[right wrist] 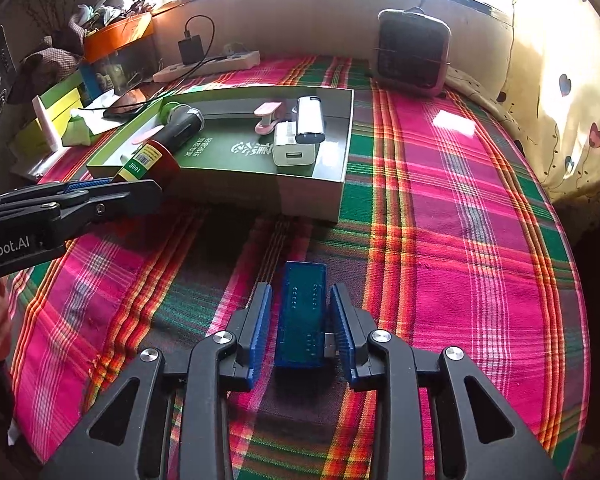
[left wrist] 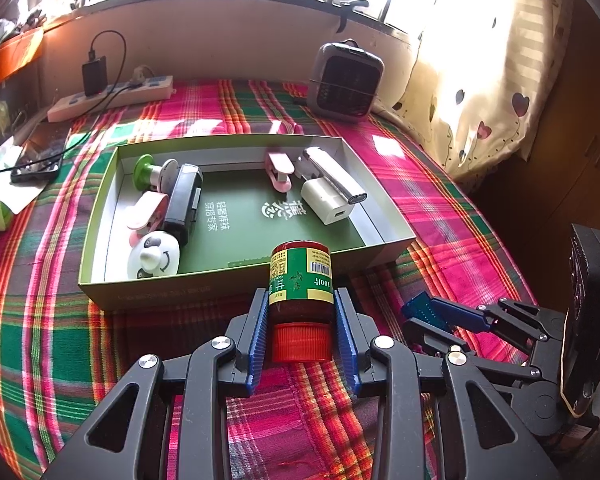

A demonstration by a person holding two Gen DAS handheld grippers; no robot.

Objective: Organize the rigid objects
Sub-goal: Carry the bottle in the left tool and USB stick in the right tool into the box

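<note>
My left gripper (left wrist: 301, 295) is shut on a brown pill bottle (left wrist: 302, 276) with a green label. Its red cap faces the camera and its base points at the front wall of the green box (left wrist: 220, 286). The right wrist view shows that bottle (right wrist: 152, 160) at the box's near left corner. My right gripper (right wrist: 300, 294) stands open low over the plaid cloth. A blue translucent USB device (right wrist: 302, 312) lies between its fingers with a gap at each pad. The box holds a white charger (left wrist: 326, 202), a silver power bank (left wrist: 332, 174), pink clips, a black device (left wrist: 184, 200) and a panda toy (left wrist: 154, 258).
A small heater (left wrist: 346, 80) stands behind the box. A power strip (left wrist: 112, 98) with a plugged adapter lies at the back left, with a phone (left wrist: 40, 156) on its cable near it. A heart-print curtain (left wrist: 492, 80) hangs at the right. Boxes and clutter (right wrist: 60, 120) crowd the left side.
</note>
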